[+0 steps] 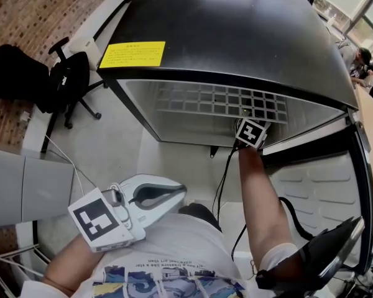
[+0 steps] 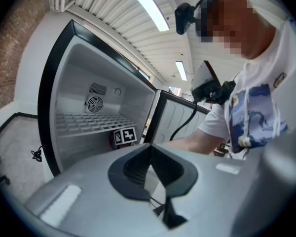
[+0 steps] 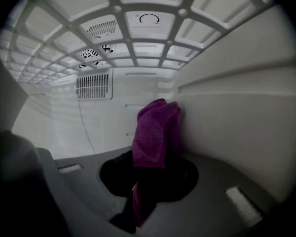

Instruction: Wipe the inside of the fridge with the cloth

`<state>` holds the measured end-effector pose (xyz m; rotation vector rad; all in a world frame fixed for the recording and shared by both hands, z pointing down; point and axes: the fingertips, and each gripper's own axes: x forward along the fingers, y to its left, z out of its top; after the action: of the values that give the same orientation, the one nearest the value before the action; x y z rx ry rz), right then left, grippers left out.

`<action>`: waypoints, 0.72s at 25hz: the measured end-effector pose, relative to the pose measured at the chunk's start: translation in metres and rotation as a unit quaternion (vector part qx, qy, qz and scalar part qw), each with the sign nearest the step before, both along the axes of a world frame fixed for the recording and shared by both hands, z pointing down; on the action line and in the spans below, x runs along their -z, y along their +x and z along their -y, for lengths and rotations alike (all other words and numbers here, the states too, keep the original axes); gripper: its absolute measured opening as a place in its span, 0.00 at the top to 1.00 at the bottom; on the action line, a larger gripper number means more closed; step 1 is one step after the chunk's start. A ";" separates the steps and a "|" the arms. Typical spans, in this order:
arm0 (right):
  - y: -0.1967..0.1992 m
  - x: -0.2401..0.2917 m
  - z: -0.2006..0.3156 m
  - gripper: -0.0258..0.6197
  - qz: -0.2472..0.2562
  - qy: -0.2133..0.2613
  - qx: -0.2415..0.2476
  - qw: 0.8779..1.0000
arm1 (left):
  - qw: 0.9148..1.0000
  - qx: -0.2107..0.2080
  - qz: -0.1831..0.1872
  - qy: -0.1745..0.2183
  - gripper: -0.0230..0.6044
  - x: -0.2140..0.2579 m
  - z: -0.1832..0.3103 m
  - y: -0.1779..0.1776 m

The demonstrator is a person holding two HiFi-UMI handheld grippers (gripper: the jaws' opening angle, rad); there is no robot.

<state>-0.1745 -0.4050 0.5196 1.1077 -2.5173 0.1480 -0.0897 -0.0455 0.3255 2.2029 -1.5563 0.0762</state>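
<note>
Right gripper is inside the fridge, clamped on the purple cloth.
We see the cloth up against the right inner wall, under the wire shelf. Left gripper has its jaws together, empty, outside the fridge.

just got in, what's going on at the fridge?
A person is wiping out the open fridge. The right gripper is shut on a purple cloth and reaches in under the wire shelf, with the cloth up against a side wall. The left gripper is shut and empty, outside the fridge and close to the person's body.
</note>
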 end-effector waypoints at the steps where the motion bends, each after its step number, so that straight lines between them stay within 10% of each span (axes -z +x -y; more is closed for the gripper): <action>1: -0.002 0.000 0.001 0.88 -0.002 0.005 0.003 1.000 | 1.000 0.000 0.000 -0.001 0.95 -0.001 0.001 0.000; 18: -0.051 -0.003 -0.012 0.88 0.016 0.016 0.102 0.995 | 1.000 0.023 0.000 -0.010 0.95 -0.004 -0.004 -0.007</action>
<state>-0.2253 -0.3934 0.5229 0.8581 -2.6501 0.0703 -0.0969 -0.0418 0.3300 2.1510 -1.5986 0.0757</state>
